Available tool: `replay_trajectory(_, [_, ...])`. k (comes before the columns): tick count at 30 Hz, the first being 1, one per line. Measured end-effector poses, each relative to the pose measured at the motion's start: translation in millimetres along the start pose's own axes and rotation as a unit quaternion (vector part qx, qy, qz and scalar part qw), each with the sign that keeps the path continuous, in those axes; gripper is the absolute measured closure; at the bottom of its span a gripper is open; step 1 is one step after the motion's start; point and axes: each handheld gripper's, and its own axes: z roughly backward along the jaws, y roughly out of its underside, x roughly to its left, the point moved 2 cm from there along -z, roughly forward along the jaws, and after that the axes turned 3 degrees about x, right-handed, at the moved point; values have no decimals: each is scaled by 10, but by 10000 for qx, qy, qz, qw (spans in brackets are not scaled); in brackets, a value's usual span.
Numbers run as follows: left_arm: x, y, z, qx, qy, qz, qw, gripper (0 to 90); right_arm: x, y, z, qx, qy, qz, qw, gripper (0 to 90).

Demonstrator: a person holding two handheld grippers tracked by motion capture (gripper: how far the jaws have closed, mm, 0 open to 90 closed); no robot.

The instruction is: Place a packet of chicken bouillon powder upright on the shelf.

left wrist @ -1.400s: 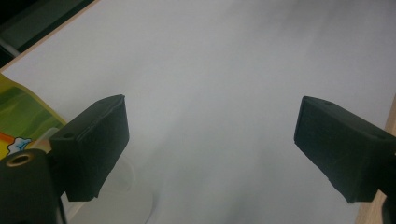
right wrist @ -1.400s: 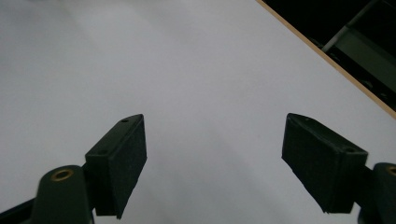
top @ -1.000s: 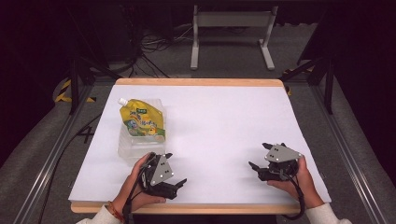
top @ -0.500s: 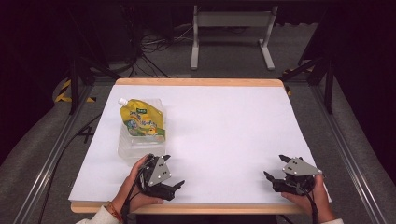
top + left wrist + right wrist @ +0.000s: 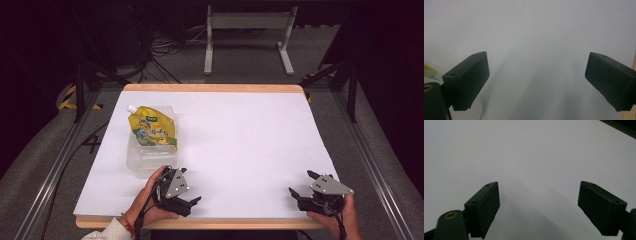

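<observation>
Left gripper (image 5: 192,201) sits at the near left of the white table sheet (image 5: 240,145), held in the person's left hand (image 5: 150,202), jaws spread wide with nothing between them; they have just been opening a touch further. In the left gripper view its two black pads (image 5: 466,80) frame bare white sheet, and a sliver of yellow print peeks in outside the left jaw at the frame edge. Right gripper (image 5: 302,185) is low at the near right corner of the sheet, held in the right hand (image 5: 340,217), jaws also released and wide apart, empty. In the right gripper view its pads (image 5: 484,207) bracket plain white sheet, with the dark table edge past the jaw tips at the upper right. The yellow spout pouch (image 5: 151,128) lies on top of a clear plastic container (image 5: 147,159); both sit beyond and just behind the left gripper's body, not in line with its jaws, which point across the table toward the right gripper. The container's near edge is just beside the left hand; I cannot tell whether they touch. The pouch's white cap (image 5: 131,108) points away from both grippers, toward the far left. Pouch and container are well apart from the right jaws, with open sheet in between. Neither gripper is touching the pouch.
</observation>
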Motion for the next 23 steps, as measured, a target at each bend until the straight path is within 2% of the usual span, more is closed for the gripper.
replay_trajectory(7, [-58, -50, -30, 13, 83, -133, 9999, 58, 6, 17, 29, -51, 2, -19, 10000, 184])
replay_trajectory(9, [-74, -54, -37, -3, 141, -103, 9998, 60, 2, 22, 28, -55, -6, -45, 10000, 183])
replay_trajectory(12, [-103, -59, -73, 51, 243, -177, 9995, 61, 5, 32, 19, -22, 0, -36, 10000, 181])
replay_trajectory(16, [-125, -61, -89, 96, 275, -173, 9994, 61, 11, 23, 16, -47, -13, -65, 10000, 178])
replay_trajectory(20, [-131, -68, -103, 114, 314, -153, 9993, 61, 30, 11, 7, -38, -44, 2, 10000, 174])
replay_trajectory(23, [-140, -72, -115, 149, 358, -212, 9990, 59, 34, 2, 11, -58, -51, 27, 10000, 174])
